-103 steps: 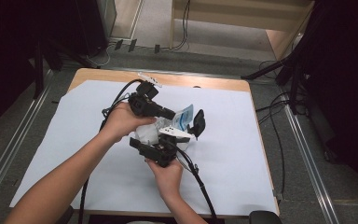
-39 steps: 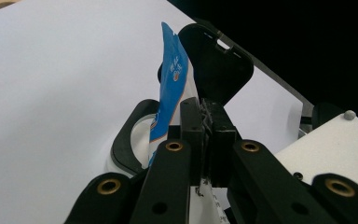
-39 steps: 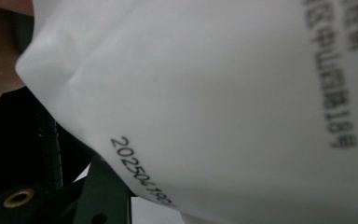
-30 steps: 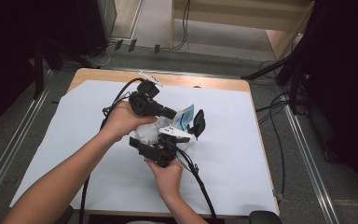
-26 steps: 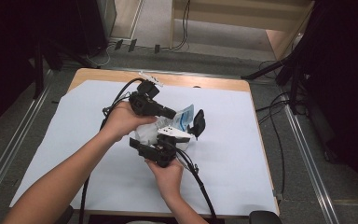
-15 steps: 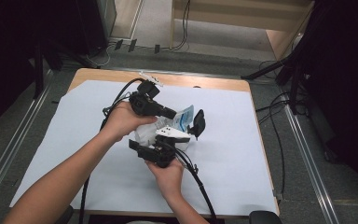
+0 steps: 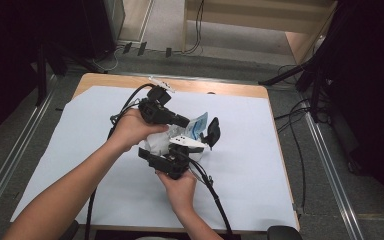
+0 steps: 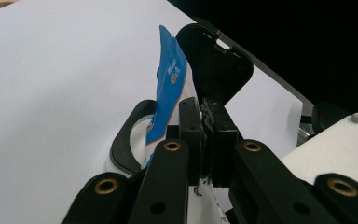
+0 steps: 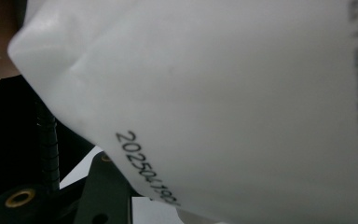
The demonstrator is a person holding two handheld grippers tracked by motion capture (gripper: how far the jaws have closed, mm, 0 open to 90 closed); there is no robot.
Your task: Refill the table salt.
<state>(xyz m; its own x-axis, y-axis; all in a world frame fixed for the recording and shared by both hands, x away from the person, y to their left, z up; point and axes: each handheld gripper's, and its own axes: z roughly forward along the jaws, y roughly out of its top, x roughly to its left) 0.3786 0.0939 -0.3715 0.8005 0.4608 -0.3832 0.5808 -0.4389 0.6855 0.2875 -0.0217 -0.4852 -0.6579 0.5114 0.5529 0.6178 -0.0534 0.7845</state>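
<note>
Left gripper clamped shut on the black lid edge of the white pouch, mid-table, blue label beside the jaws. Right gripper grips the pouch body (printed date fills its view).

A wooden table stands on a grey floor, its bare wood showing as a strip along the far edge and at the far left corner. A large sheet of white paper lies flat on the table and covers nearly all of its top, reaching close to the right and near edges. Near the middle of the sheet a white packet with a blue printed end is partly hidden by hands; whether it rests on the paper cannot be told. Black cables trail across the paper toward the near edge.
</note>
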